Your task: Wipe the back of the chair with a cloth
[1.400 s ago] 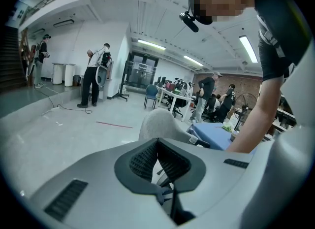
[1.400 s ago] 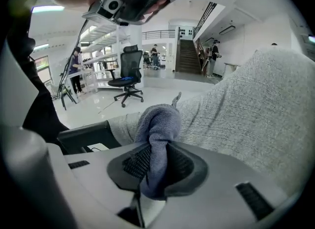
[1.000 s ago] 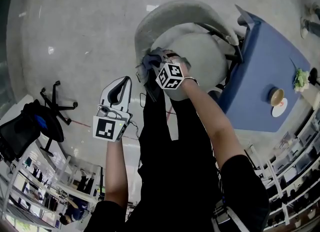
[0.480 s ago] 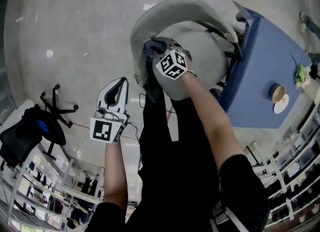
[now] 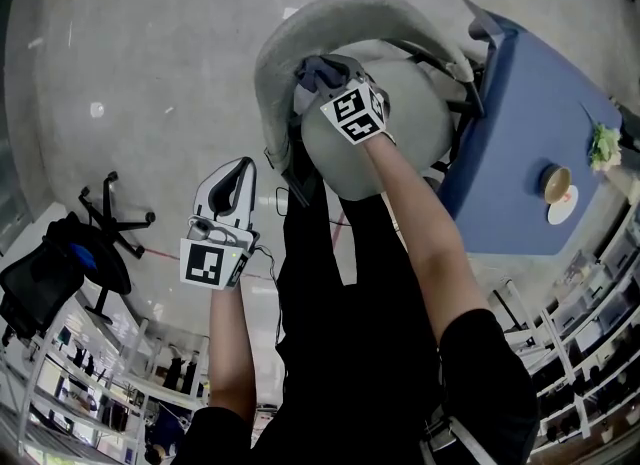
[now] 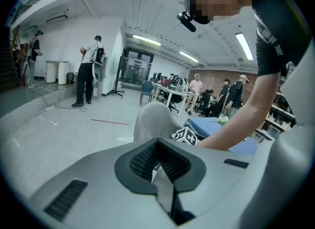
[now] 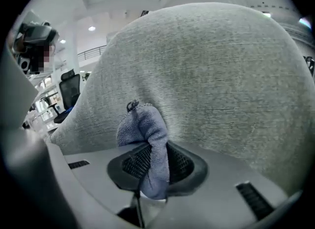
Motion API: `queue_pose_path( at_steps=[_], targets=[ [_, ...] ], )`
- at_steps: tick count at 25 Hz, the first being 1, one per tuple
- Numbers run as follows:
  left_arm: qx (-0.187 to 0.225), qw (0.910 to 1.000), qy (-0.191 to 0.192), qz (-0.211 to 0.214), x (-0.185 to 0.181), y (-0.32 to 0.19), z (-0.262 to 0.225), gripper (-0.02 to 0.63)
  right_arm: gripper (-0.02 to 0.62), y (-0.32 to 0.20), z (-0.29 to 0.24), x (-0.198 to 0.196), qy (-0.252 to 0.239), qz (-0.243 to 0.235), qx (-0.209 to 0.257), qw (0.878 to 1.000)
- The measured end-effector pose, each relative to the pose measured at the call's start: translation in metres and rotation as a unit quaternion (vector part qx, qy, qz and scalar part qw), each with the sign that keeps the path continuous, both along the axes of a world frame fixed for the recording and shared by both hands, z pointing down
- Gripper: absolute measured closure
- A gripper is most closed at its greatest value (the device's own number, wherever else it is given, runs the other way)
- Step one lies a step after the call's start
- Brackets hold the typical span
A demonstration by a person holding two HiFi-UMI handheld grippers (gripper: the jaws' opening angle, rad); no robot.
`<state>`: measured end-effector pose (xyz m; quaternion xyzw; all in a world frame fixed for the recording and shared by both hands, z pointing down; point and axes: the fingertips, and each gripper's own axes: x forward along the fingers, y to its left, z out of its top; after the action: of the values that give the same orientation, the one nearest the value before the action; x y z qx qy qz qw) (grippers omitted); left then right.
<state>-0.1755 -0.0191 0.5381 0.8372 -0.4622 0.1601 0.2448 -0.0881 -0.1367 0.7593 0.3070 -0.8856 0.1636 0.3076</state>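
free: floor [image 5: 150, 53] left of chair [image 5: 272, 65] | blocked: blue table [image 5: 520, 153] close on chair's right

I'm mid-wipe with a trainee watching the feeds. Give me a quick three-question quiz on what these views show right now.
1. True or false: the blue-grey fluffy cloth is clamped in the left gripper.
2. Which surface fills the right gripper view behind the cloth? A) the grey woven-fabric chair back; B) a wooden door; C) a tiled wall.
3. Fill in: the left gripper's jaws are ____, with nothing between them.

Key:
1. False. The right gripper holds it.
2. A.
3. Shut.
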Motion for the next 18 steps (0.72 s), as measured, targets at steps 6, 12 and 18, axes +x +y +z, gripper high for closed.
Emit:
queue_pose_path(
  at_steps=[6,12,18],
  targets=[
    [0.001,0.9999,-0.002,0.011,0.005,0.002,0.001,0.583,0.499,-0.025,-0.010,0.030,-0.020,0.069,0.004,0.997],
    [0.003,0.9999,-0.001,0.010,0.013,-0.003,-0.001,0.584,0.499,-0.039,-0.009,0.057,-0.021,0.111,0.005,0.994],
    [0.000,0.9996,-0.006,0.028,0.016,0.000,0.004,0.584,0.499,-0.053,-0.007,0.096,-0.030,0.172,0.003,0.985]
  ],
)
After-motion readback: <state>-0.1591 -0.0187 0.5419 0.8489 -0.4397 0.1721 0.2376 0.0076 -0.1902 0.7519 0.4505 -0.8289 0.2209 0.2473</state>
